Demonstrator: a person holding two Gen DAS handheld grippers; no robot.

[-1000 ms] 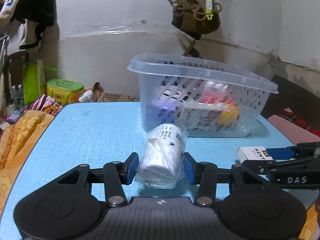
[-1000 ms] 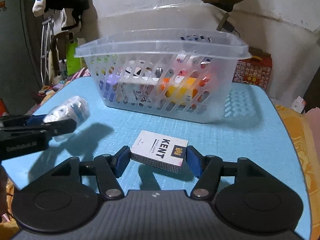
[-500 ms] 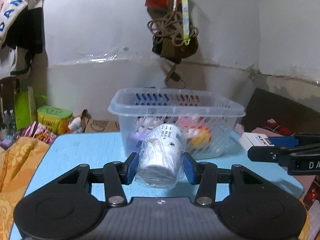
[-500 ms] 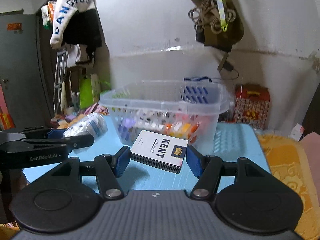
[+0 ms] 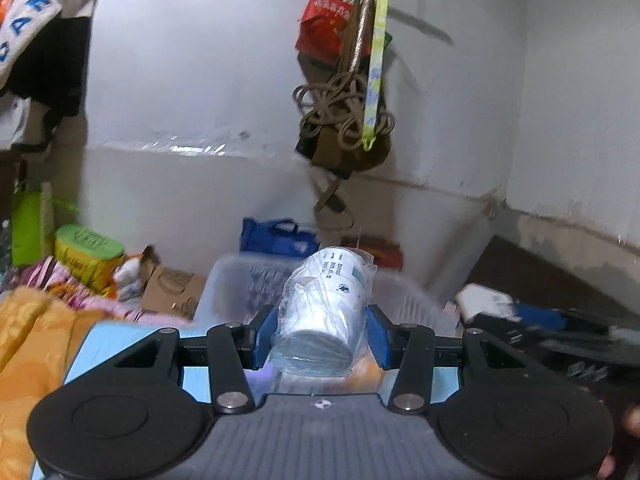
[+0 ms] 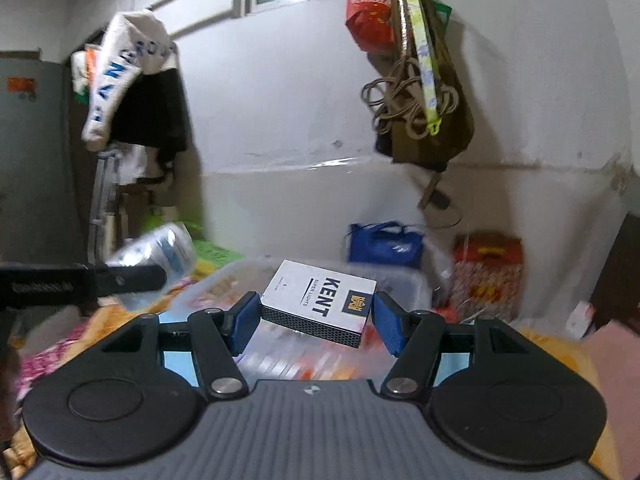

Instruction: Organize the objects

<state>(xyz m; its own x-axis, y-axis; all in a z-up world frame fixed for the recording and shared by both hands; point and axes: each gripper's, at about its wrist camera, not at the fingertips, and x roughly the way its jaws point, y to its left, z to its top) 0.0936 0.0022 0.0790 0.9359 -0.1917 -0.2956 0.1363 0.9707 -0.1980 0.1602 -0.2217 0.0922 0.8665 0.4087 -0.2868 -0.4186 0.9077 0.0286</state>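
Observation:
My left gripper (image 5: 320,338) is shut on a plastic-wrapped stack of white paper cups (image 5: 324,312), held in the air above the clear plastic basket (image 5: 228,284). My right gripper (image 6: 316,322) is shut on a white KENT cigarette pack (image 6: 320,296), also lifted over the basket (image 6: 228,280), whose contents blur below it. The left gripper with the cups shows at the left of the right wrist view (image 6: 156,256). The right gripper shows blurred at the right of the left wrist view (image 5: 560,328).
The light blue table (image 5: 120,340) lies below. Orange bedding (image 5: 36,336) is on the left. A blue bag (image 6: 384,240), a red box (image 6: 488,268) and a green tin (image 5: 88,252) stand behind the table. A rope and bags (image 5: 348,120) hang on the wall.
Both grippers have risen from the table with their objects and moved forward over the basket; the basket now sits low and close beneath the fingers.

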